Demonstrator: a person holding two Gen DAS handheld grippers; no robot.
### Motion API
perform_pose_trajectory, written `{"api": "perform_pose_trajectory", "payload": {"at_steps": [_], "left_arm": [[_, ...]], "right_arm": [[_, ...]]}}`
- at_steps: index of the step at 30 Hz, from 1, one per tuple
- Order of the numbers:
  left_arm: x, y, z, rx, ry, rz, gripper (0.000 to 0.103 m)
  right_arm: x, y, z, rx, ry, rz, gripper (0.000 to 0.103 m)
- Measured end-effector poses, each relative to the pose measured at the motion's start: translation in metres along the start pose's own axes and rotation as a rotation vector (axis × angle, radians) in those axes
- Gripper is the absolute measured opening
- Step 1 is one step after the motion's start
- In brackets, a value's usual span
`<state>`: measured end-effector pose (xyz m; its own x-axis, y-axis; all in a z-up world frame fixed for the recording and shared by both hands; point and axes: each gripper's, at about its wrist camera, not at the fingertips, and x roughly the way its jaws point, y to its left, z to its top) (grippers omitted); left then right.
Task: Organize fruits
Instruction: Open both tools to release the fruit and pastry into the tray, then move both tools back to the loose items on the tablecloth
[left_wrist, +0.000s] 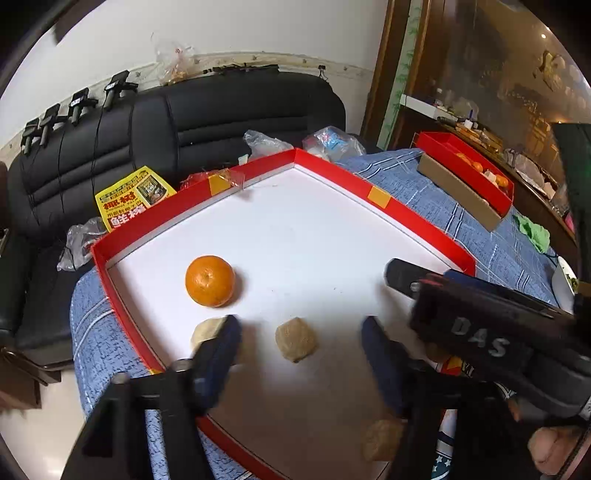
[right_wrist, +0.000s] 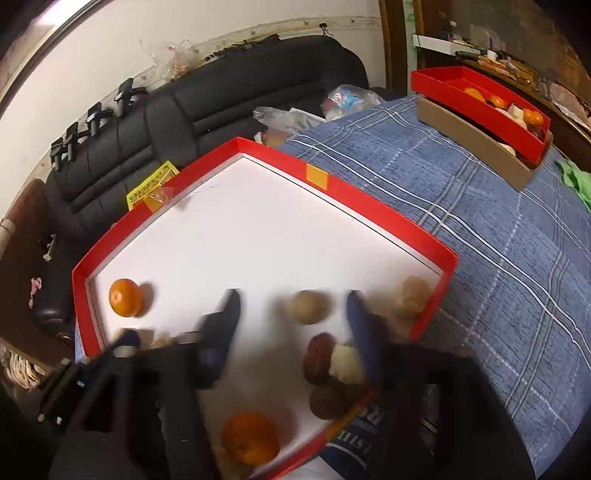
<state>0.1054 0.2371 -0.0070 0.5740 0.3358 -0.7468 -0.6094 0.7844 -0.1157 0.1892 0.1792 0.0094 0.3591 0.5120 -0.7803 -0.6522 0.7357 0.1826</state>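
Over the white floor of the red-rimmed tray (left_wrist: 421, 221), on a bench draped in blue plaid cloth (right_wrist: 498, 258), both tools hang released and empty. The left tool (left_wrist: 299, 328) has its jaws spread either side of a pale walnut (left_wrist: 296, 340) without the pads touching it; a second nut (left_wrist: 205, 330) sits half hidden behind its left finger, and an orange (left_wrist: 209, 281) lies just beyond. The right tool (right_wrist: 293, 308) straddles another round nut (right_wrist: 308, 306) the same way, with a dark date-like fruit (right_wrist: 320, 357) and a second orange (right_wrist: 251, 437) nearer the camera.

To do the step well, I judge each tool should come down until the pads sit level with the nut's widest part, centred so it cannot squirt sideways, then close gently; the left should avoid nudging the neighbouring nut.

A far red box (right_wrist: 476, 99) already holds oranges and looks the likely destination. The right tool's body reads "DAS" in the left view; the yellow leaflet (left_wrist: 135, 197) carries Chinese print I cannot read
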Motion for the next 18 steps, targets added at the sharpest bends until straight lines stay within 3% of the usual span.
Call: {"api": "perform_pose_trajectory", "payload": {"at_steps": [4,11,14,18], "left_arm": [[-0.009,0.012,0.001,-0.055,0.026,0.003,0.071],[-0.058,0.026,-0.003,-0.145,-0.092,-0.036,0.071],[-0.072,0.011,-0.014,-0.111,-0.109,-0.075,0.071],[-0.078,-0.023,-0.037,-0.016,-0.101,-0.116,0.071]], "right_arm": [[-0.023,-0.008,-0.002,0.017,-0.038,-0.001,0.062],[-0.115,-0.047,-0.026,0.044,-0.178,-0.043,0.062],[-0.155,-0.080,-0.051,0.100,-0.232,-0.082,0.062],[-0.178,-0.122,-0.091,0.185,-0.223,-0.125,0.062]]}}
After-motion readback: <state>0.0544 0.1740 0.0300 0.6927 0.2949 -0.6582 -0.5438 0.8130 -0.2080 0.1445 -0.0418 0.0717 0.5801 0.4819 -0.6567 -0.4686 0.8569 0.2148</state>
